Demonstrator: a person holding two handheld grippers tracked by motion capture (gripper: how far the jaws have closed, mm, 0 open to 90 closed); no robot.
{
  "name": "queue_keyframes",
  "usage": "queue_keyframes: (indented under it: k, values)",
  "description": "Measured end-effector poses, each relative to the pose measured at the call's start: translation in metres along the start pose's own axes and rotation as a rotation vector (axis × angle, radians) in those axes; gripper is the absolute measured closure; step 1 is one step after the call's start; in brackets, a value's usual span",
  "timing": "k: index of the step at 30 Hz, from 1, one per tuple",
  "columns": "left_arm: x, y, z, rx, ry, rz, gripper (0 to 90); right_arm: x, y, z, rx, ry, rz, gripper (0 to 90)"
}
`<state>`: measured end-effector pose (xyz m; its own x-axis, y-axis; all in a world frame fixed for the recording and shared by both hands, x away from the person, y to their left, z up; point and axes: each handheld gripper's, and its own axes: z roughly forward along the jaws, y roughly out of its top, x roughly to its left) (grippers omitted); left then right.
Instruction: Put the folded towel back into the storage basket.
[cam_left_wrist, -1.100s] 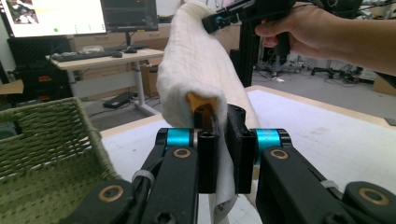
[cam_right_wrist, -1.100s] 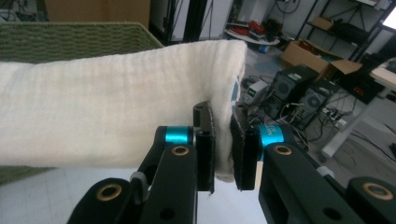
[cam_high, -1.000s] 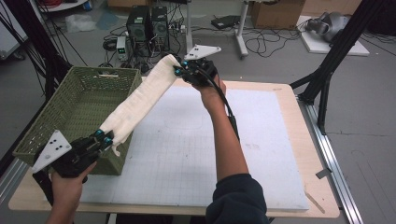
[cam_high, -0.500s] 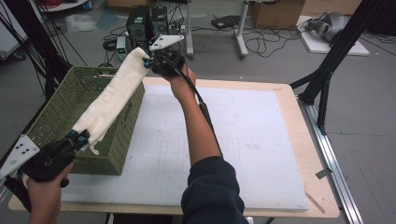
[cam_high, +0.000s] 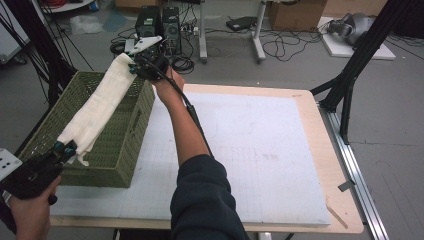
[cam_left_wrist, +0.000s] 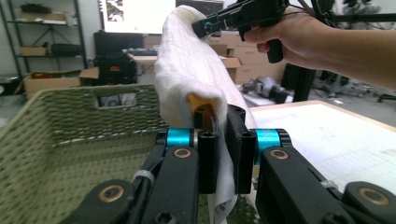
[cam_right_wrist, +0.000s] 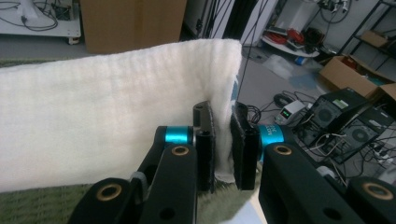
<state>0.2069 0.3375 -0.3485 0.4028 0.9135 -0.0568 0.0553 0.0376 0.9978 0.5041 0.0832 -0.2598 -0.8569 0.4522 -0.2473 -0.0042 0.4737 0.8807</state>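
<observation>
Left claw (cam_high: 64, 148): clamped on the near end of a folded white towel (cam_high: 97, 111); in the left gripper view its jaws stand nearly together with the cloth pinched between them, and a small tag hangs below.
Right claw (cam_high: 134, 67): clamped on the far end of the towel, the fold squeezed between its jaws in the right gripper view; the hand is raised over the far corner of the basket.
Towel: stretched as a long band between the two claws, sloping down from the right claw to the left one, held in the air above a green woven basket (cam_high: 125, 145), not yet resting inside it.
Basket: sits at the left edge of the bench (cam_high: 330, 200), partly over that edge, beside the white gridded mat (cam_high: 260, 150); from what shows, it looks empty.
Step in hand: judged as carrying the towel over the basket, ready to lay it in.
Next move: probably lower both ends together so the band settles along the basket's length, then open both claws; the ends need to clear the rim, or the cloth may drape over the wall.
</observation>
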Motion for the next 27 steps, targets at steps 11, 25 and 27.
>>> queue_keyframes:
  k: [11,25,27]
  values:
    - [0.013,-0.004,-0.01,0.063,0.084,0.04,83.7,0.019,0.007,0.047,0.035,0.011,0.002,81.8]
    - [0.01,0.003,-0.007,0.107,0.142,0.027,36.1,0.04,-0.004,0.06,0.111,-0.013,0.01,51.4]
    - [0.01,0.002,-0.005,0.109,0.131,0.017,35.2,0.038,-0.006,0.05,0.104,-0.003,0.02,49.9]
